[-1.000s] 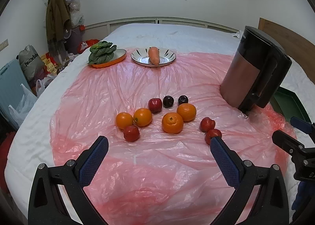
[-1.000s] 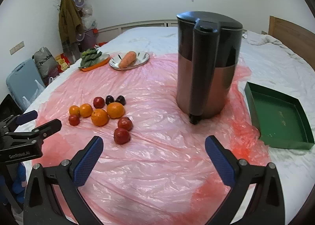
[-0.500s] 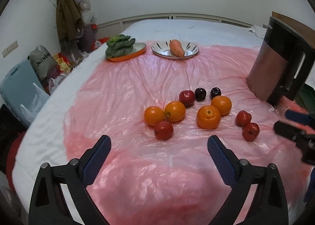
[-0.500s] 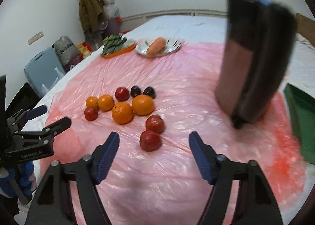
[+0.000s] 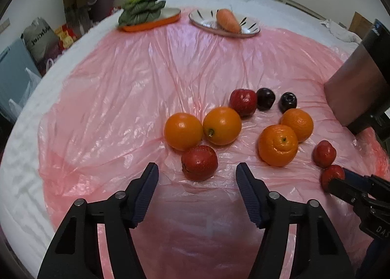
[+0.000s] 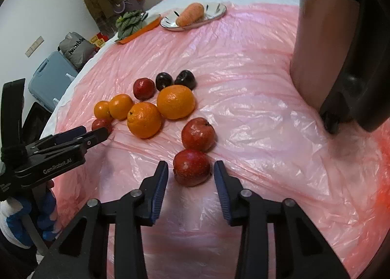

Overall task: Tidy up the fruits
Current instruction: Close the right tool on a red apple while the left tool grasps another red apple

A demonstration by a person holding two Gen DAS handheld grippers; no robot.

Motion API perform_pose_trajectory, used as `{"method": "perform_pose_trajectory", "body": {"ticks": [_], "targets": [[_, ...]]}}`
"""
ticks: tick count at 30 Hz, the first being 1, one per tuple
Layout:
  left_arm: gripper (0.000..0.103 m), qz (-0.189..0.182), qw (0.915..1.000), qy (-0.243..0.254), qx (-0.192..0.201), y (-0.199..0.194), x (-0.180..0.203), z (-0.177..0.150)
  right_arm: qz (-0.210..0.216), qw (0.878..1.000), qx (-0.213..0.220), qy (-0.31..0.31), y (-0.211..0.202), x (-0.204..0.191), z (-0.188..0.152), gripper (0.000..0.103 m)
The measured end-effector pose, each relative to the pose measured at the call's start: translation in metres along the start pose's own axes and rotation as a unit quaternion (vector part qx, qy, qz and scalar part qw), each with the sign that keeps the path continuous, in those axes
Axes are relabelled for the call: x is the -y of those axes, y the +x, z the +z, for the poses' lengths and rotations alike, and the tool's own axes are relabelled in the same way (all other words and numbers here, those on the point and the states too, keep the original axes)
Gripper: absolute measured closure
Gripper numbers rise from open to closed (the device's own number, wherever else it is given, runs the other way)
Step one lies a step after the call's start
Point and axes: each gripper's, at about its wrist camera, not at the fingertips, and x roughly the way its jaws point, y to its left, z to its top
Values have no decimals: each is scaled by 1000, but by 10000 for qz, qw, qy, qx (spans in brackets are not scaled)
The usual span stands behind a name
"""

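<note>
Several fruits lie on a pink plastic sheet (image 5: 121, 88): oranges (image 5: 183, 130), red apples and two dark plums (image 5: 265, 98). My left gripper (image 5: 196, 176) is open, its fingertips just short of either side of a red apple (image 5: 199, 165). My right gripper (image 6: 191, 169) is open around another red apple (image 6: 191, 167), fingertips flanking it without touching. A second apple (image 6: 198, 134) sits just beyond it. The right gripper also shows in the left wrist view (image 5: 341, 181), at that apple (image 5: 330, 174).
A tall dark jug (image 6: 341, 42) stands on the right. A plate with a carrot (image 5: 228, 20) and an orange dish of greens (image 5: 143, 14) sit at the far side. The bed edge runs along the left, with bags and a blue bin (image 6: 50, 79) beyond.
Both grippers have moved forward and down to the fruits and narrowed their jaws. Each now has a red apple at its fingertips. The fruits have not moved.
</note>
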Motion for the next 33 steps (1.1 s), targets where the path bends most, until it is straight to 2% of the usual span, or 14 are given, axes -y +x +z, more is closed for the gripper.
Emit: {"method": "perform_pose_trajectory", "body": {"ticks": [10, 14, 17, 23, 33], "targets": [[49, -156, 9987, -303, -384, 15, -5, 9, -94, 9991, -412, 0, 15, -3, 11, 38], [63, -207, 9981, -390, -421, 20, -8, 8, -139, 9987, -482, -24, 22, -3, 12, 38], [75, -322, 9976, -443, -420, 20, -13, 7, -106, 9988, -487, -33, 21, -2, 12, 43], [75, -526, 9968, -461, -375, 9, -23, 3, 87, 9992, -397, 42, 10, 1, 14, 43], [75, -382, 9984, -319, -281, -29, -25, 4, 299, 9991, -288, 119, -20, 5, 10, 43]]}}
